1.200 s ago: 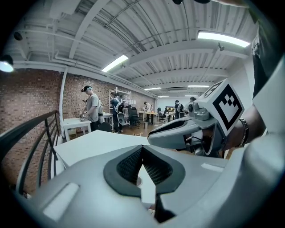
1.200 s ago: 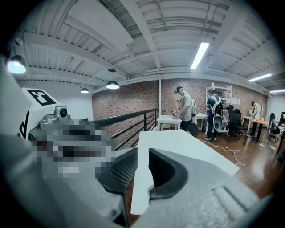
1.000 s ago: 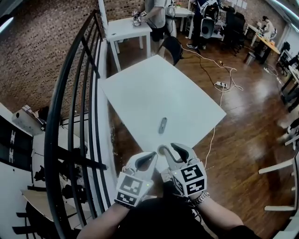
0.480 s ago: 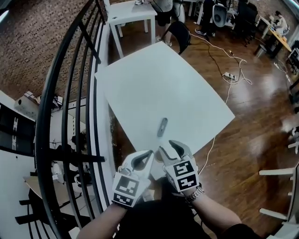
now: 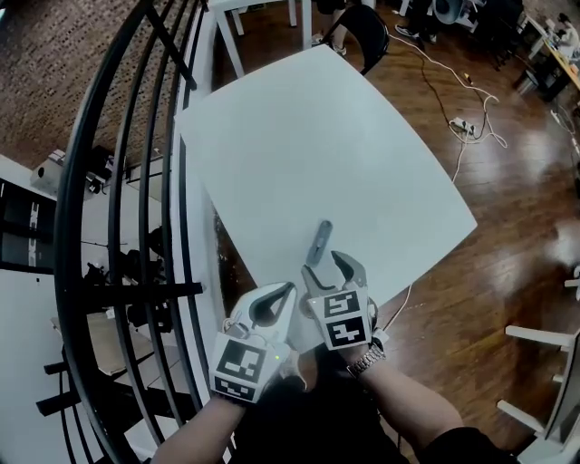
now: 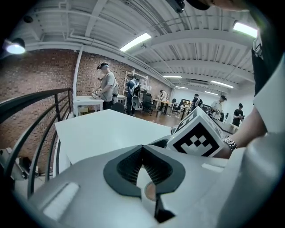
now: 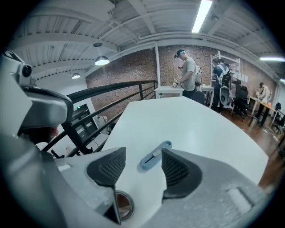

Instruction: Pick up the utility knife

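A grey-blue utility knife [image 5: 318, 242] [image 7: 154, 156] lies flat on the white table [image 5: 299, 154] near its front edge. My right gripper [image 5: 327, 272] [image 7: 140, 167] hovers just short of the knife's near end; its jaws have just been opening and stand wide, and nothing is between them. The knife shows just beyond the gap between the dark pads [image 7: 108, 166] in the right gripper view. My left gripper [image 5: 276, 301] [image 6: 143, 165] sits to the left and nearer me, over the table's front edge, with its ribbed pads [image 6: 132, 165] together and empty.
A black railing [image 5: 136, 181] runs along the table's left side, with a drop to a lower floor beyond it. Cables and a power strip [image 5: 462, 127] lie on the wooden floor at right. A black chair [image 5: 358, 23] stands at the table's far end. People stand at distant tables [image 7: 169, 92].
Both grippers have moved forward and down toward the knife. The right gripper's jaws have spread wide. The left gripper stays shut.
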Motion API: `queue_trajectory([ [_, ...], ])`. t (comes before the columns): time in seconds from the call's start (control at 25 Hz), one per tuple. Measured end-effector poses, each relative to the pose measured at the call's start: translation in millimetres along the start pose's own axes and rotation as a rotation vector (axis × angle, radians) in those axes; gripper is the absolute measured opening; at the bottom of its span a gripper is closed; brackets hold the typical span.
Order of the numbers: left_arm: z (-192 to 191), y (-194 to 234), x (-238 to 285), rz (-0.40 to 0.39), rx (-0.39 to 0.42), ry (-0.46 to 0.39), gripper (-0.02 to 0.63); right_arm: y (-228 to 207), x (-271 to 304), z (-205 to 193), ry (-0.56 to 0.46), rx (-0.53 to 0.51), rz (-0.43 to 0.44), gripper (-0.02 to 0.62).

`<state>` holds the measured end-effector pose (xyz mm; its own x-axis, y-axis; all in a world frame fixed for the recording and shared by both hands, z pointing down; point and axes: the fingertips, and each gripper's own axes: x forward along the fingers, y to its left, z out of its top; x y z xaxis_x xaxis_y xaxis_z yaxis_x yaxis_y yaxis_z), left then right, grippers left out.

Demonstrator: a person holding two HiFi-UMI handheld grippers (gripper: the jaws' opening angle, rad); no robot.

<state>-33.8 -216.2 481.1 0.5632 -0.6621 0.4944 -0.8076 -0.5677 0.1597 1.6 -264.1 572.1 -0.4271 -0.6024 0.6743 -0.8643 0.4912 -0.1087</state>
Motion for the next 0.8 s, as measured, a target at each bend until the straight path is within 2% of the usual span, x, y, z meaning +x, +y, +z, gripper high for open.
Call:
queue_trajectory([
  [0.44,-16,30,21,0.029,-0.055,0.029,0.017,-8,59,-8,0.061,0.013,-0.044,0.238],
  [0.8,-21,34,30,0.023,-0.061,0.041,0.017,-22,70,-23,0.108,0.01,-0.079,0.234],
])
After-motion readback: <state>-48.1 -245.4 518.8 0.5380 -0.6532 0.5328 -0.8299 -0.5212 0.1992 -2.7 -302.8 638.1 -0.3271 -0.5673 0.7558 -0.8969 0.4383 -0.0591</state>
